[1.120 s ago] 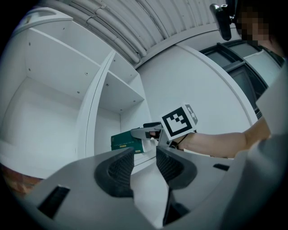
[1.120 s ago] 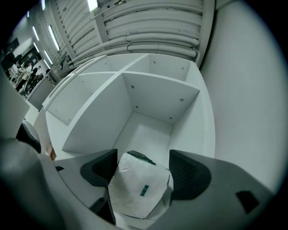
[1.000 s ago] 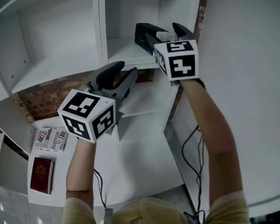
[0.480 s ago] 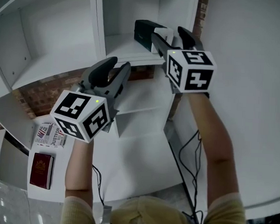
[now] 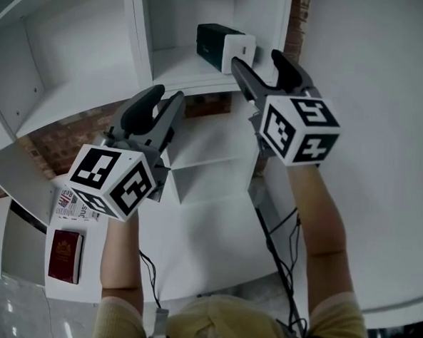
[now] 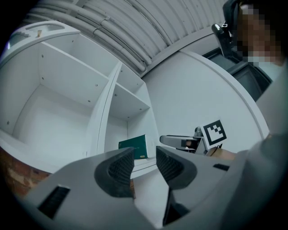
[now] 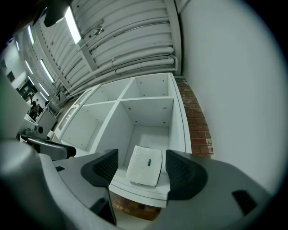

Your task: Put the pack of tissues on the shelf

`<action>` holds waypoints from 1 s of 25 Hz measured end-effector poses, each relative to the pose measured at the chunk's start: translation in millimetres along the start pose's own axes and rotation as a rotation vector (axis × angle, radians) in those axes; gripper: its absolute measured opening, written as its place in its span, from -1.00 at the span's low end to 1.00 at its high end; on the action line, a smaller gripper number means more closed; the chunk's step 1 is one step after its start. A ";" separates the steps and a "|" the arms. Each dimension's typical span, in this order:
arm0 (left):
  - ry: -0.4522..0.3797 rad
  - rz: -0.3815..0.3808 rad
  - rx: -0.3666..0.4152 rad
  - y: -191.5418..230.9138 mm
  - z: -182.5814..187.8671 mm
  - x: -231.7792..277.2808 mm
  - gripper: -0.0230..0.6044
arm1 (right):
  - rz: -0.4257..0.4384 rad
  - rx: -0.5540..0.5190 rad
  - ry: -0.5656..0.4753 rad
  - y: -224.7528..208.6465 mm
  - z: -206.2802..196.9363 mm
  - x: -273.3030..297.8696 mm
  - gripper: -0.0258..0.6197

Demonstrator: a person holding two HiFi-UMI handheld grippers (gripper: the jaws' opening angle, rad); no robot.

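Note:
The pack of tissues [image 5: 222, 45], dark green with a white end, lies in the right cubby of the white shelf [image 5: 176, 70]. It shows from its white face in the right gripper view [image 7: 145, 165] and as a green block in the left gripper view [image 6: 133, 147]. My right gripper [image 5: 259, 60] hangs just in front of the cubby, open and empty, a short way off the pack [image 7: 141, 162]. My left gripper [image 5: 166, 98] is lower and to the left, open with nothing between its jaws [image 6: 145, 164].
The shelf has a wider bare cubby [image 5: 68, 56] to the left and a divider [image 5: 138, 31] between them. Brick wall [image 5: 63, 138] shows below. A printed booklet [image 5: 80, 205] and a dark red passport [image 5: 65, 256] lie on a low white surface. Cables [image 5: 286, 226] hang at right.
My right gripper has drawn back and down from the pack, which stays on the shelf. My left gripper has drifted slightly left and lower.

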State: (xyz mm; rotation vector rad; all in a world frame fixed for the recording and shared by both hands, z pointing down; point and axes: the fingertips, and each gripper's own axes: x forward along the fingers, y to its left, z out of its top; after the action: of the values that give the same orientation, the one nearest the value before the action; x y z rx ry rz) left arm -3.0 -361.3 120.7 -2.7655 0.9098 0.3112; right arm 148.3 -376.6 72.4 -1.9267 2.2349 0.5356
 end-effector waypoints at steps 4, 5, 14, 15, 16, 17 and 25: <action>-0.008 0.008 -0.010 0.7 -1.8 -6.0 -0.44 | 0.010 0.035 -0.005 2.1 -7.3 -9.8 0.10; -0.012 0.010 -0.018 0.7 -1.6 -8.4 -0.44 | 0.010 0.043 -0.008 3.1 -8.6 -13.1 0.10; -0.043 0.035 -0.099 -6.3 -6.7 -32.0 -0.45 | 0.015 0.098 -0.053 22.6 -20.8 -48.9 0.09; -0.043 0.038 -0.105 -6.5 -8.0 -34.4 -0.45 | 0.017 0.100 -0.055 24.4 -21.6 -52.0 0.09; -0.042 0.042 -0.112 -6.6 -9.3 -37.0 -0.45 | 0.019 0.100 -0.056 26.1 -22.4 -55.1 0.08; -0.042 0.045 -0.120 -6.9 -10.7 -39.7 -0.45 | 0.022 0.100 -0.057 27.8 -23.2 -58.3 0.07; -0.070 0.072 -0.209 -11.7 -21.3 -61.5 -0.45 | 0.025 0.115 -0.050 39.4 -35.7 -84.1 -0.06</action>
State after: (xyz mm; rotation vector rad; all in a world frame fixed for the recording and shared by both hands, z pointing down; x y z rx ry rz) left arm -41.5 -323.5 158.9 -2.8908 1.0146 0.5414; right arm 128.2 -306.8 140.4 -1.8125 2.2101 0.4425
